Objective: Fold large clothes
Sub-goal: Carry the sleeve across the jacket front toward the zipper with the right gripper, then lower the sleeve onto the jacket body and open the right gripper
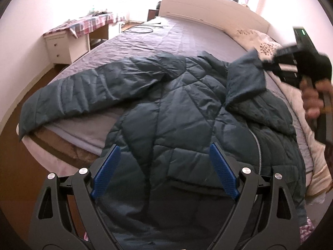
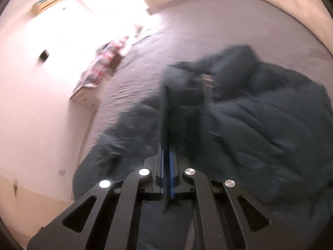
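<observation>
A dark teal quilted jacket (image 1: 166, 104) lies spread on the grey bed (image 1: 145, 39), one sleeve (image 1: 68, 95) stretched to the left edge. My left gripper (image 1: 164, 152) is open, its blue pads (image 1: 106, 173) hovering over the jacket's lower body, holding nothing. My right gripper (image 1: 268, 62) is shut on the jacket's right sleeve cuff (image 1: 247, 70) and lifts it over the body. In the blurred right wrist view the closed right gripper (image 2: 167, 145) pinches a fold of jacket fabric (image 2: 166, 108), with the jacket (image 2: 260, 125) below.
A white headboard (image 1: 208, 6) and a pale pillow (image 1: 254, 35) are at the far end. A desk with a checked cloth (image 1: 83, 25) and white drawers (image 1: 58, 50) stands left of the bed. A black cable (image 1: 145, 28) lies on the bed. Wooden floor (image 1: 16, 108) shows at left.
</observation>
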Demonstrator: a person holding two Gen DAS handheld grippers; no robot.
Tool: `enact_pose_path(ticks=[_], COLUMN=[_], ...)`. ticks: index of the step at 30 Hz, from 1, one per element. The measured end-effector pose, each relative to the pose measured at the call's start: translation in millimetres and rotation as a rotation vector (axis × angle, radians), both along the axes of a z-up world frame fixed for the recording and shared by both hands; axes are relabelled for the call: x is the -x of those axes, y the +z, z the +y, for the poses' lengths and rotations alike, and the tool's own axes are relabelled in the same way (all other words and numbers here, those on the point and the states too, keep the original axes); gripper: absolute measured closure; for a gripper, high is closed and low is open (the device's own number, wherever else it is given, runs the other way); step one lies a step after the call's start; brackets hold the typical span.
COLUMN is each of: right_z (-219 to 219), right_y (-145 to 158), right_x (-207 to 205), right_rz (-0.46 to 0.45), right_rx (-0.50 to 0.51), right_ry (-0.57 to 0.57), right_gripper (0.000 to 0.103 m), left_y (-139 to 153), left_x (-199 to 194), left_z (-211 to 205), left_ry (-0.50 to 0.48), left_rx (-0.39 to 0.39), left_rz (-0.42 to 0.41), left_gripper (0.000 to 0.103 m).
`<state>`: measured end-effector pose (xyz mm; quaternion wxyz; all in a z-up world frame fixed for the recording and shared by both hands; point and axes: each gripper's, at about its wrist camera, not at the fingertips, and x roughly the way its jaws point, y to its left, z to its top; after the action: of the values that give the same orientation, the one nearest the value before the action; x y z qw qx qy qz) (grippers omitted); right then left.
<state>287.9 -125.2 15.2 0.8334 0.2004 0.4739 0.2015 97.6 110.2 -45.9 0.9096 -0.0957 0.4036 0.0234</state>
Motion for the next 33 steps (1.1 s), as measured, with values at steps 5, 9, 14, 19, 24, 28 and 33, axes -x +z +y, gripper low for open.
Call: enact_pose_path(ticks=[5, 9, 14, 19, 24, 28, 33], right_z=[47.0, 48.1, 26.8, -17.8, -83.8, -137.4, -175.6], right_y=[4.9, 5.6, -9.4, -37.0, -63.2, -70.2, -86.1], right_x=[-7.5, 6.7, 15.9, 34.4, 59.3, 71.0, 72.5], right_rz=[0.028, -0.033, -0.039, -0.05, -0.039, -0.024, 0.039], right_rx=[-0.057, -0.008, 0.095, 0.281, 0.377, 0.364, 0.353], right_ry=[0.11, 0.112, 0.074, -0.02, -0.174, -0.307, -0.36], right_gripper=[0.092, 0.062, 0.062, 0.062, 0.066, 0.066, 0.066], left_y=[-1.9, -3.7, -0.4, 10.8, 16.9, 17.0, 10.9], left_x=[5.7, 4.9, -1.3, -28.7, -79.3, -114.9, -159.8], left_z=[13.0, 20.5, 22.8, 15.4, -0.4, -17.2, -45.3], left_ry=[0.023, 0.038, 0.04, 0.023, 0.035, 0.032, -0.005], left_rx=[0.016, 0.022, 0.01, -0.026, -0.07, -0.063, -0.101], left_rz=[-0.002, -0.001, -0.011, -0.035, -0.027, -0.017, 0.01], left_gripper=[0.017, 0.017, 0.017, 0.017, 0.018, 0.026, 0.049])
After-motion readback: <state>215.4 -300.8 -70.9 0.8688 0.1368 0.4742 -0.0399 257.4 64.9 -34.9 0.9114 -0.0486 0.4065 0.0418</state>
